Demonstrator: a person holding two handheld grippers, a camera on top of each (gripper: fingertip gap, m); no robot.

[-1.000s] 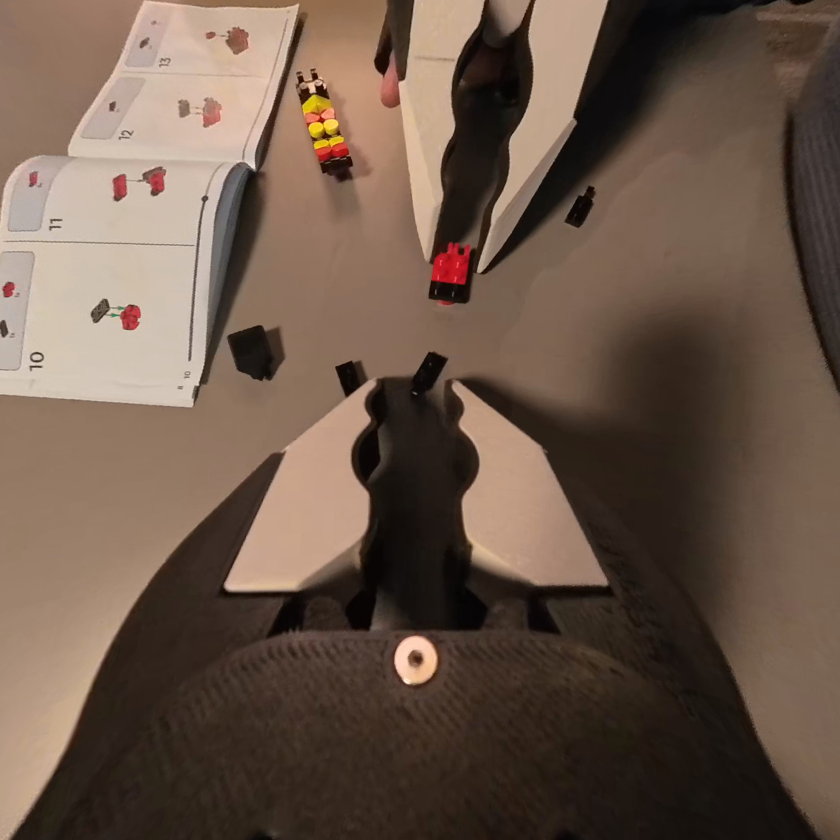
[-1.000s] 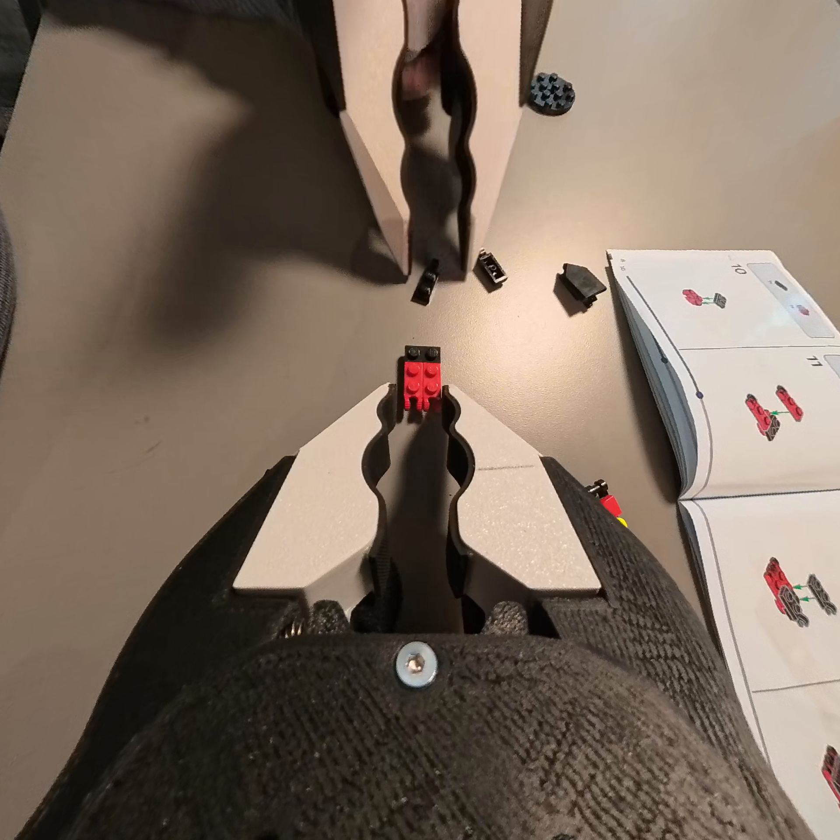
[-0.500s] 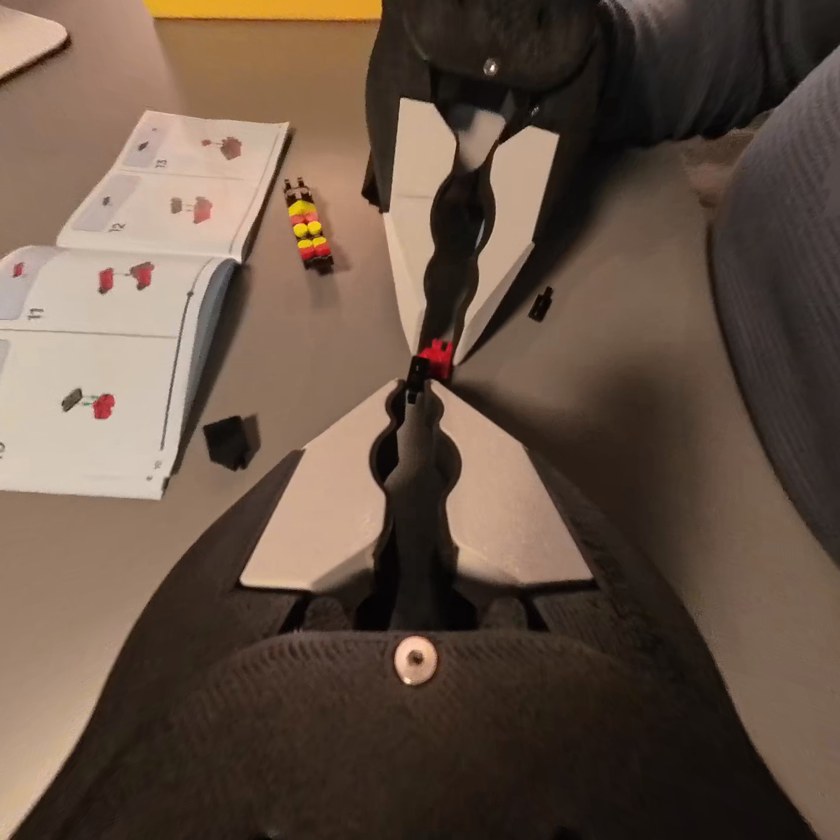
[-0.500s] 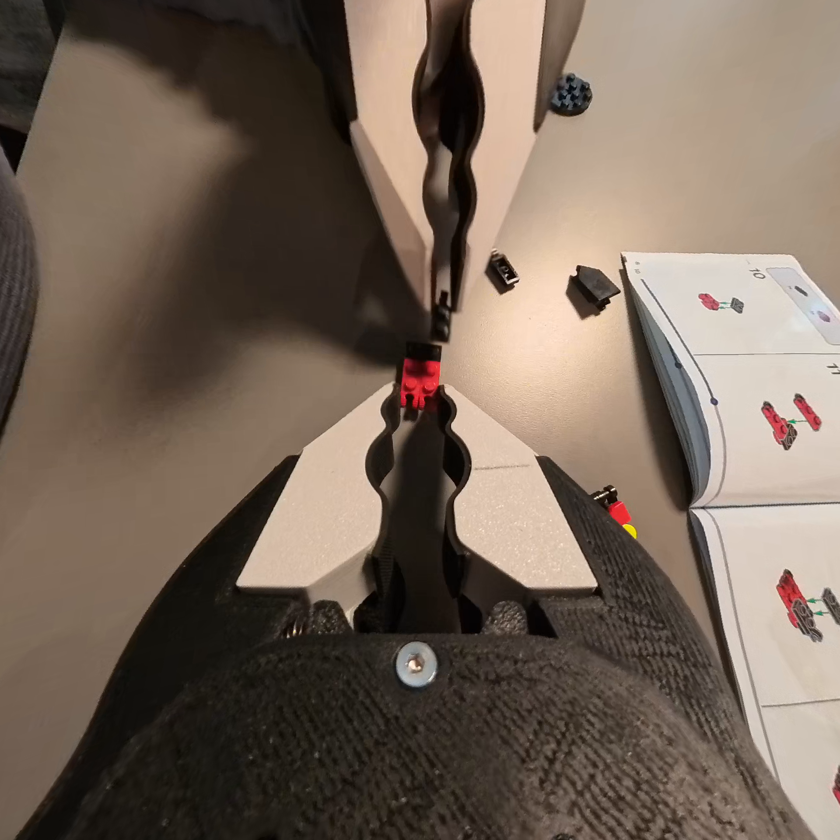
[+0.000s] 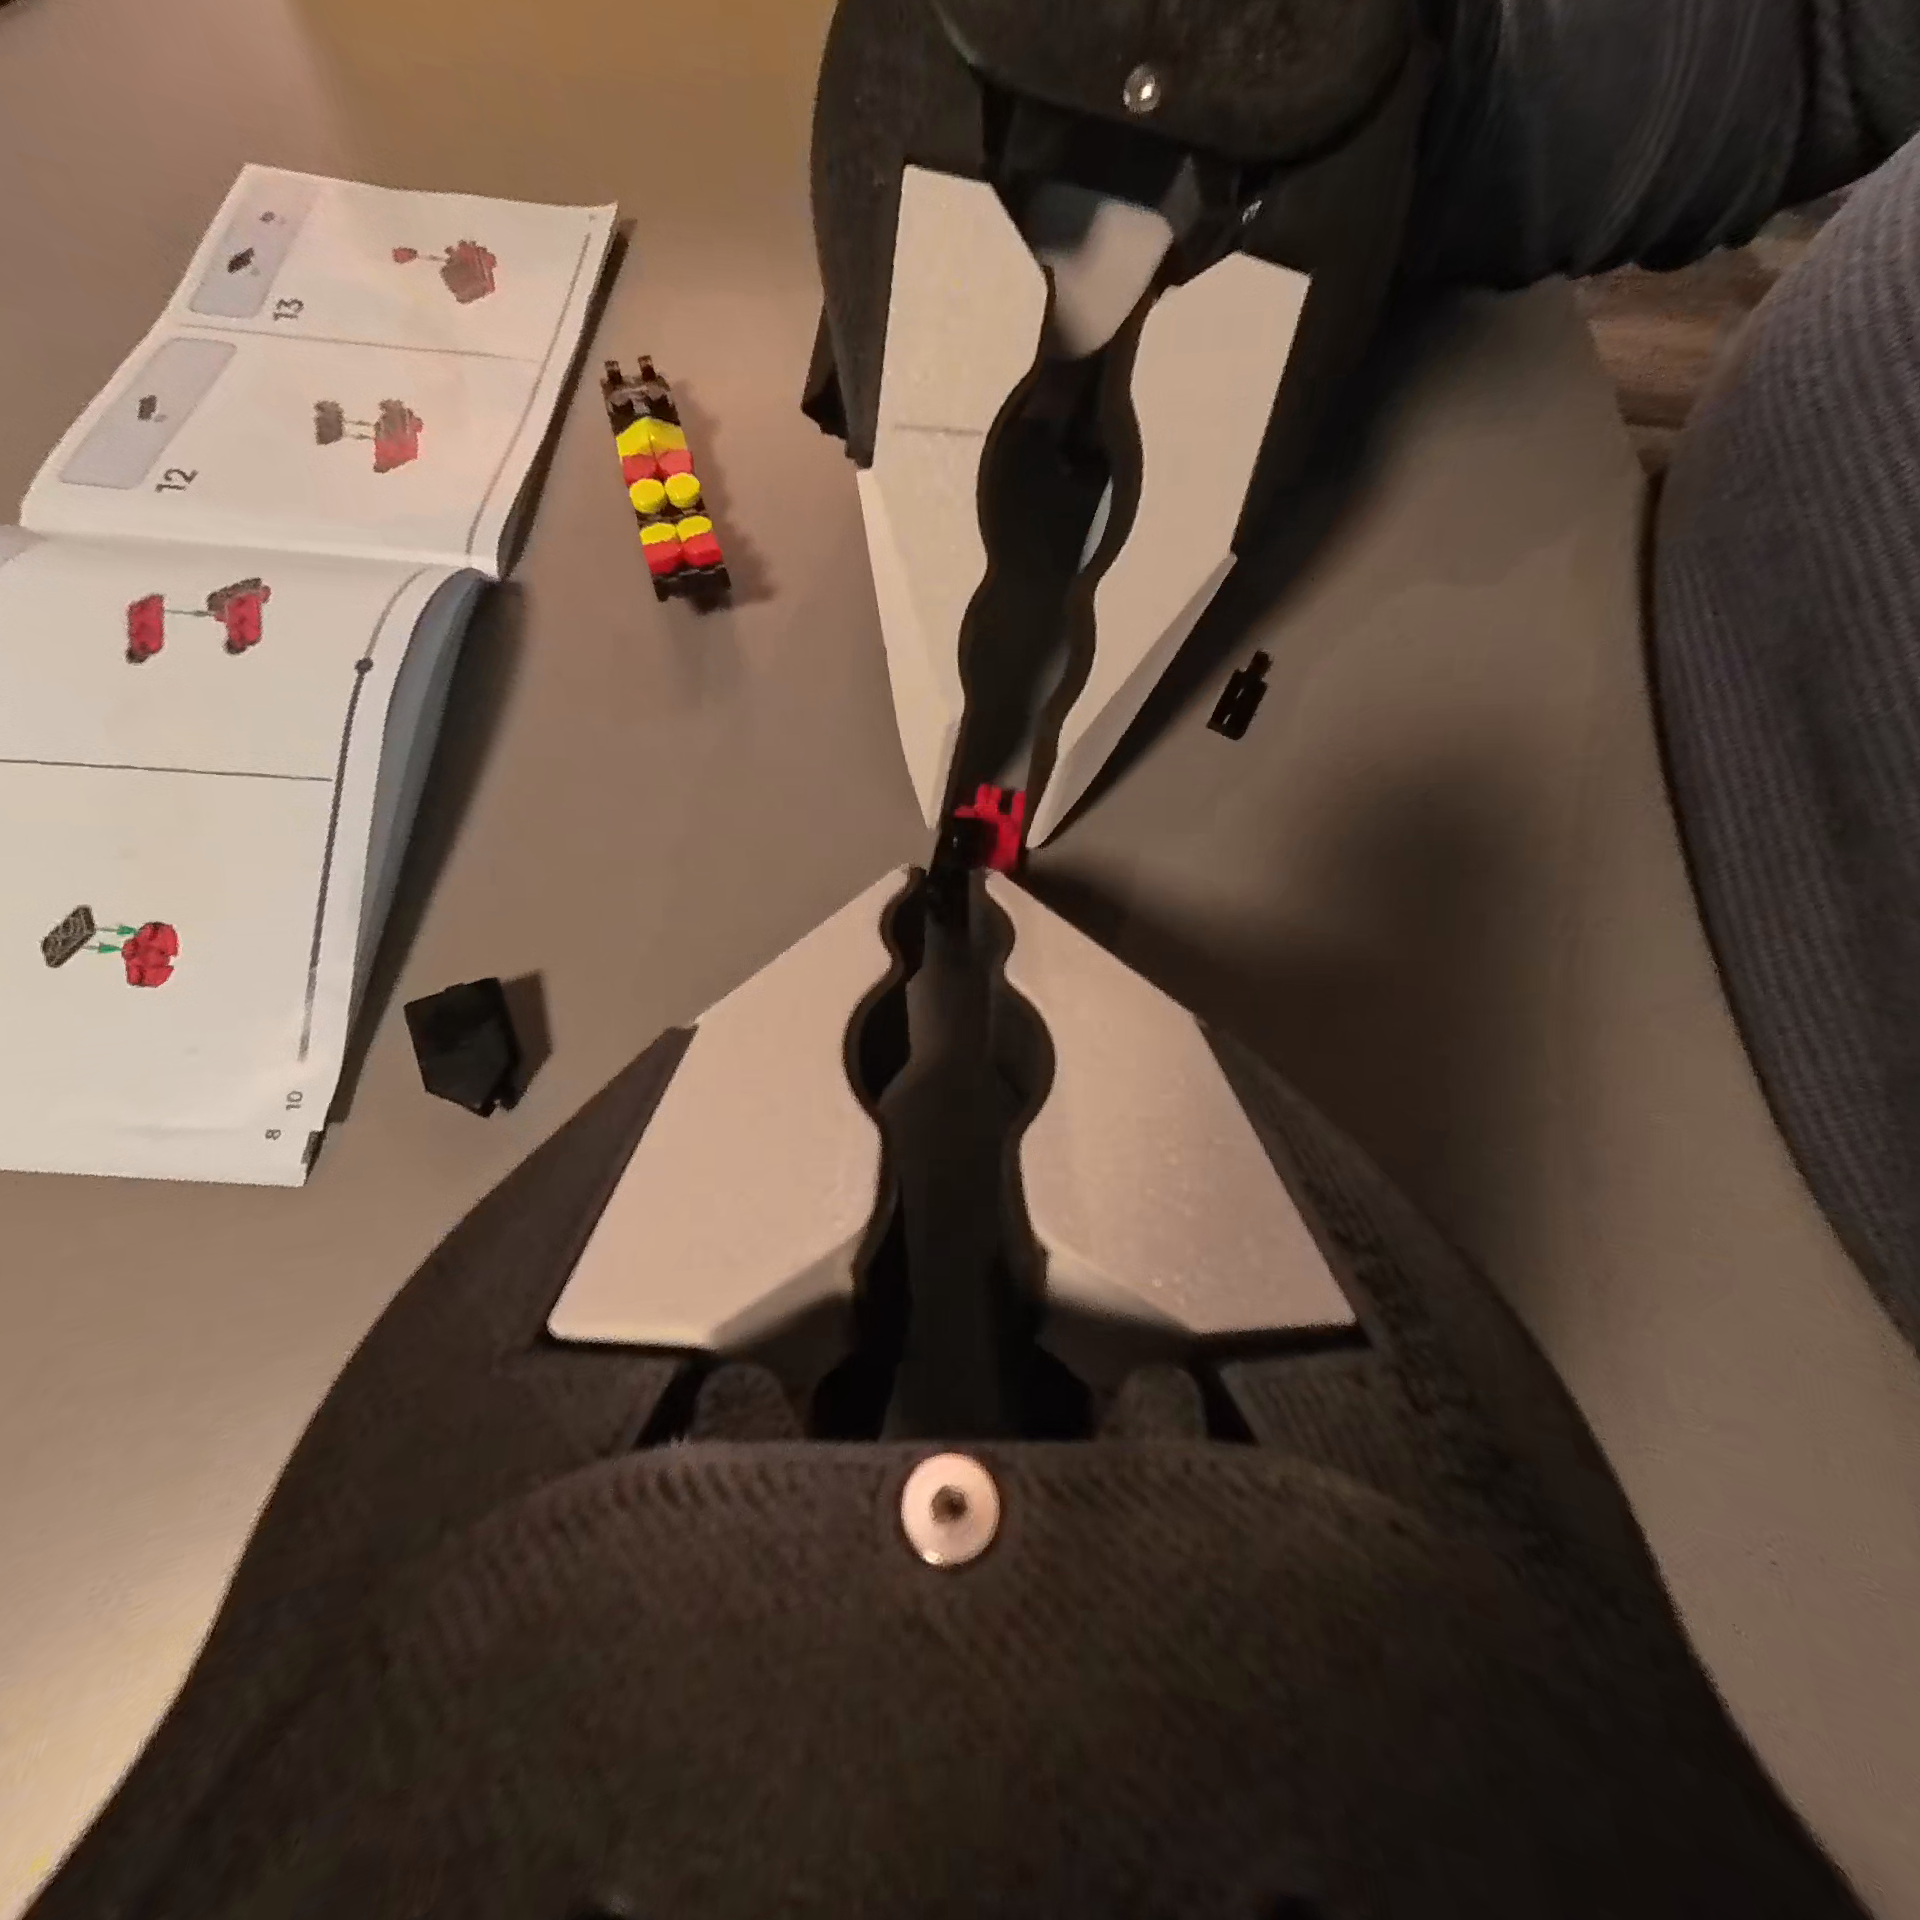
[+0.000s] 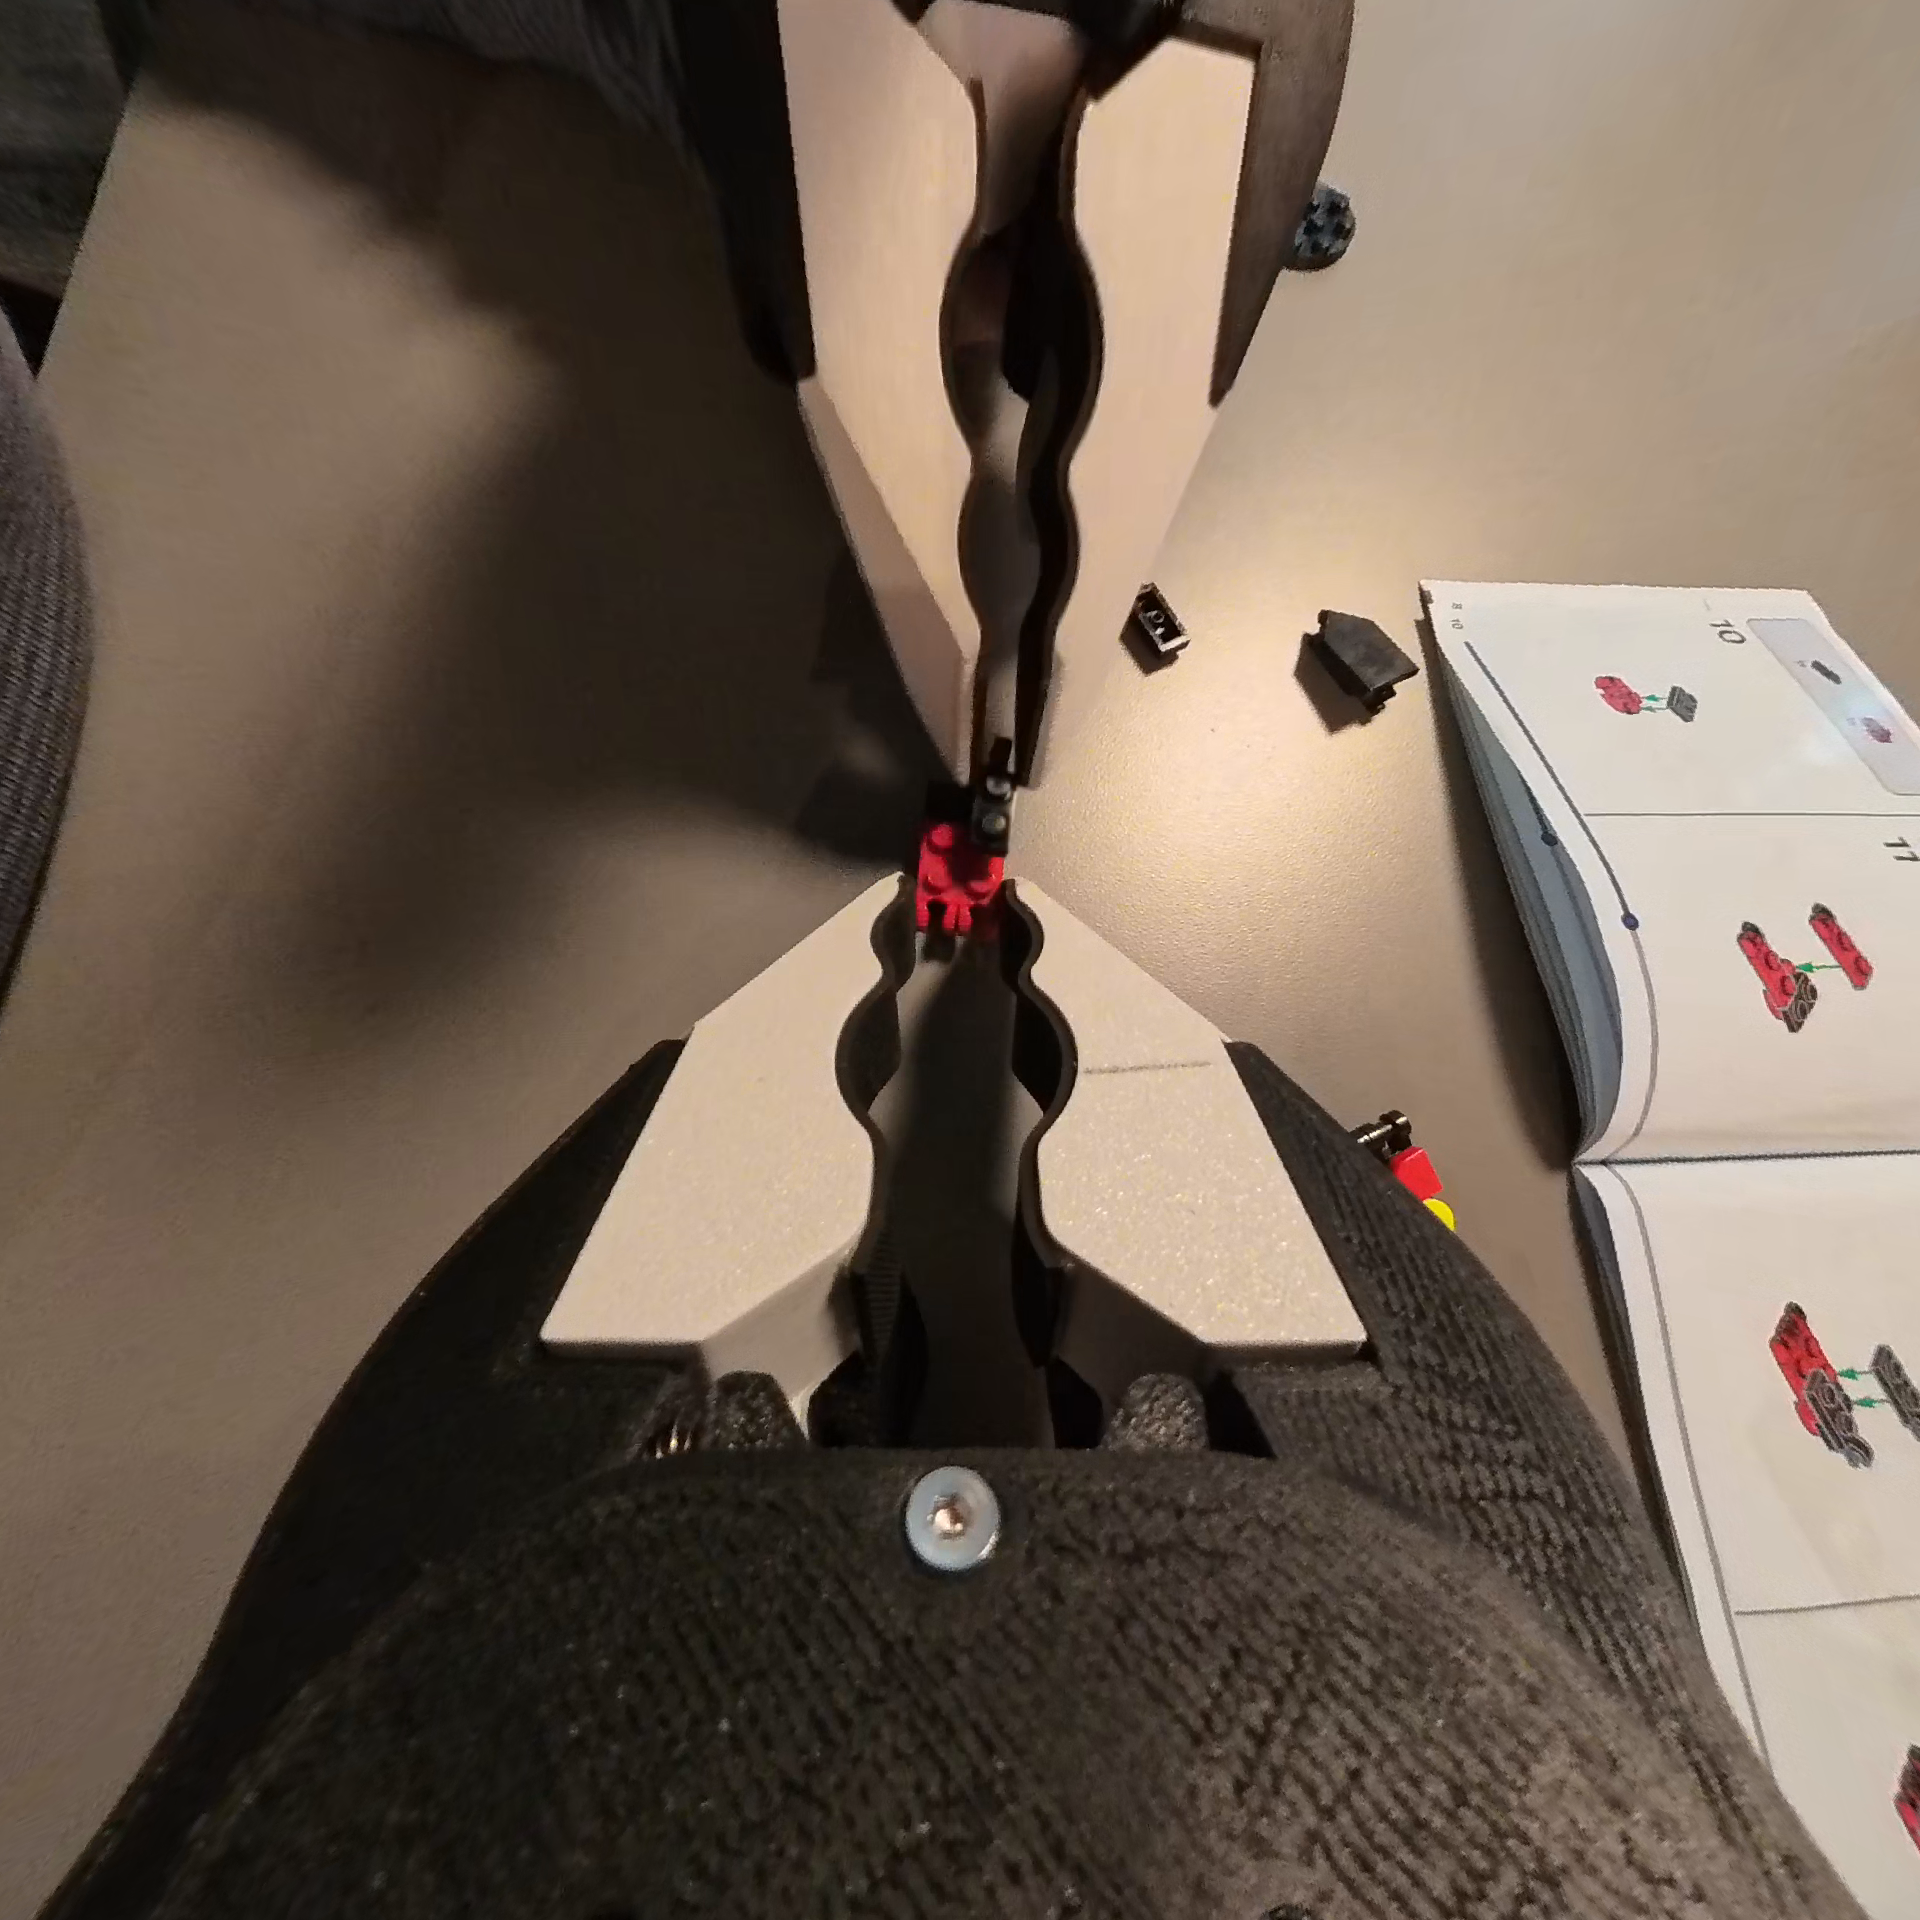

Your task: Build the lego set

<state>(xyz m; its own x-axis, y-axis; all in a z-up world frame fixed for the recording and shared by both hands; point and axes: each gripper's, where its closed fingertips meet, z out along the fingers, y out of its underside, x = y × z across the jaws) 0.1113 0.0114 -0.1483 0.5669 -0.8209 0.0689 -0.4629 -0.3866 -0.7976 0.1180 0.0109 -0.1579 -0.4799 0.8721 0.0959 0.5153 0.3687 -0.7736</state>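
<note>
The left gripper (image 5: 948, 883) is clamped on a small black plate (image 6: 994, 805), and the right gripper (image 6: 961, 904) is clamped on a red brick assembly (image 6: 954, 878). The two meet tip to tip above the table (image 5: 644, 727), the black plate touching the red one. The open instruction booklet (image 5: 208, 727), a black-yellow-red strip (image 5: 670, 494) and a black slope piece (image 5: 462, 1044) lie on the table beside.

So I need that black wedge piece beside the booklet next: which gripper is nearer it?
Left. The left gripper is just beside the black wedge piece; the right gripper lies farther beyond.
</note>
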